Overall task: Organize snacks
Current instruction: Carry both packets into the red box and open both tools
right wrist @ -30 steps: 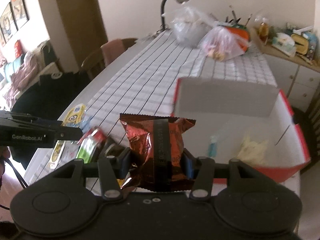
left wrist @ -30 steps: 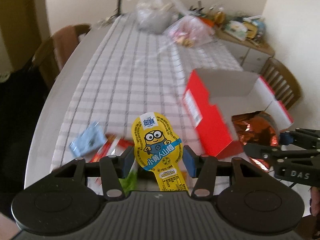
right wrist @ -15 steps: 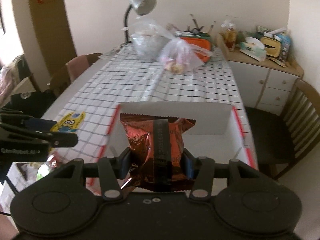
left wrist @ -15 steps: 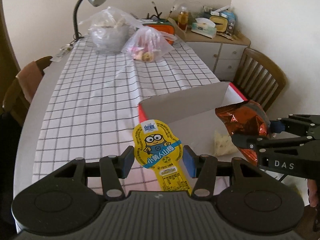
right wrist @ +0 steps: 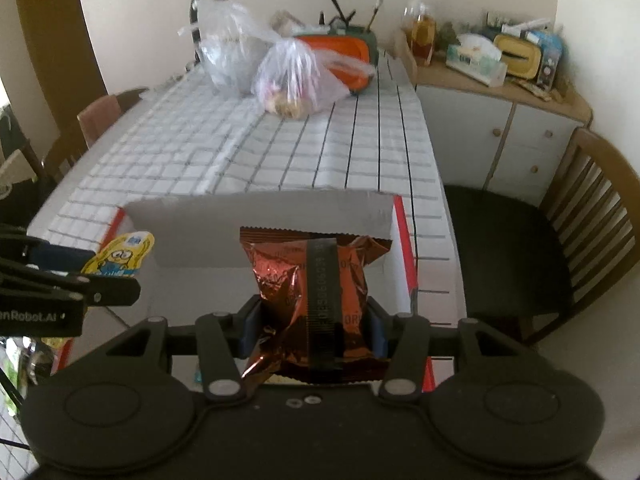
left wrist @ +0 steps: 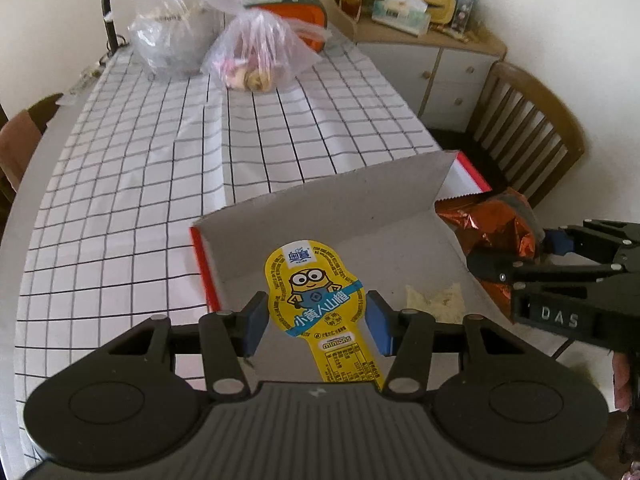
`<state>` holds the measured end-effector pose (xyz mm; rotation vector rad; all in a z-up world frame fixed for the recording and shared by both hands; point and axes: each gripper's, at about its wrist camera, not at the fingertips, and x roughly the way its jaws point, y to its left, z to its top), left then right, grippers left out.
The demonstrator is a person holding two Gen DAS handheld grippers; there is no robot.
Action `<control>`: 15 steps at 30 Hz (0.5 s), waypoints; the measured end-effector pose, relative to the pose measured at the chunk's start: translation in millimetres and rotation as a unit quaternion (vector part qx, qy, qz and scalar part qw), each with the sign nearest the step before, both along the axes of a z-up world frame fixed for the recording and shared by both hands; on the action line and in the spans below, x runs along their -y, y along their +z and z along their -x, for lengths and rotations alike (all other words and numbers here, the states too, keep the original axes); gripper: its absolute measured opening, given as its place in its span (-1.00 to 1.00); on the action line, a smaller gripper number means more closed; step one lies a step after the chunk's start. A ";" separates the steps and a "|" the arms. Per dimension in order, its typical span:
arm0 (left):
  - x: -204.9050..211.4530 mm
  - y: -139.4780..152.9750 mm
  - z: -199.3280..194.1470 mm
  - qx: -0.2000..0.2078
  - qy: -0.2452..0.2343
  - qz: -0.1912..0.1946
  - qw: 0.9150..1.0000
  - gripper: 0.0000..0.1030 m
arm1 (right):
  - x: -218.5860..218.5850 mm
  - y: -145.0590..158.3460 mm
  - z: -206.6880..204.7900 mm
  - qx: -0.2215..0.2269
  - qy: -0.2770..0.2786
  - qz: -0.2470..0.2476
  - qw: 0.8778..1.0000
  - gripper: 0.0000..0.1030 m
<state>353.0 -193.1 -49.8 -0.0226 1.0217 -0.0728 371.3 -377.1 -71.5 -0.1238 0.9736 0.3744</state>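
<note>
Two claws loaded: left gripper (left wrist: 316, 322) clamps yellow pouch (left wrist: 320, 300), right gripper (right wrist: 314, 330) clamps foil bag (right wrist: 316, 300). Risk: both crowd box (left wrist: 320, 216) mid-frame, claws could collide & drop snacks outside.

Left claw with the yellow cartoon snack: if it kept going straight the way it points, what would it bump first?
Probably the grey inside floor of the red box. The left claw, shut on the yellow snack, points down into it, though depth is hard to judge.

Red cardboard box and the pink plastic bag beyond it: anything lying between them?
Nothing: both wrist views show only bare checked tablecloth between the red cardboard box and the pink plastic bag.
</note>
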 end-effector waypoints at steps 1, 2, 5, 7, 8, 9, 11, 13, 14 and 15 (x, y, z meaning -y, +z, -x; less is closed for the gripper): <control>2.5 -4.4 -4.7 -0.007 0.001 -0.001 1.000 0.00 | -1.4 -5.3 -3.3 -0.005 0.003 0.005 1.000 -0.03; 5.0 -9.6 -10.0 -0.014 0.003 -0.003 1.000 0.00 | -2.9 -10.3 -6.5 -0.010 0.006 0.008 1.000 -0.03; 11.2 -23.8 -24.2 -0.037 0.005 -0.004 0.999 0.01 | -7.1 -23.1 -13.3 -0.023 0.016 0.016 0.999 -0.03; 15.3 -35.1 -32.9 -0.061 0.006 -0.012 0.998 0.01 | -10.8 -31.4 -14.7 -0.036 0.029 0.019 0.999 -0.03; 16.7 -40.9 -36.6 -0.072 0.009 -0.017 0.997 0.01 | -13.4 -35.8 -13.9 -0.042 0.035 0.023 0.998 -0.03; 18.0 -46.9 -40.4 -0.083 0.009 -0.019 0.996 0.01 | -14.1 -38.0 -13.6 -0.044 0.040 0.026 0.998 -0.03; 19.8 -55.4 -45.9 -0.101 0.010 -0.019 0.995 0.01 | -17.2 -43.1 -12.9 -0.047 0.049 0.032 0.997 -0.04; 21.0 -63.2 -50.7 -0.120 0.011 -0.021 0.992 0.01 | -18.1 -44.8 -14.2 -0.049 0.051 0.036 0.997 -0.04; 21.1 -66.9 -52.3 -0.129 0.012 -0.021 0.991 0.01 | -17.9 -45.0 -14.4 -0.049 0.052 0.034 0.997 -0.04; 20.8 -69.8 -53.3 -0.135 0.013 -0.020 0.990 0.01 | -18.1 -45.3 -14.4 -0.050 0.054 0.034 0.997 -0.03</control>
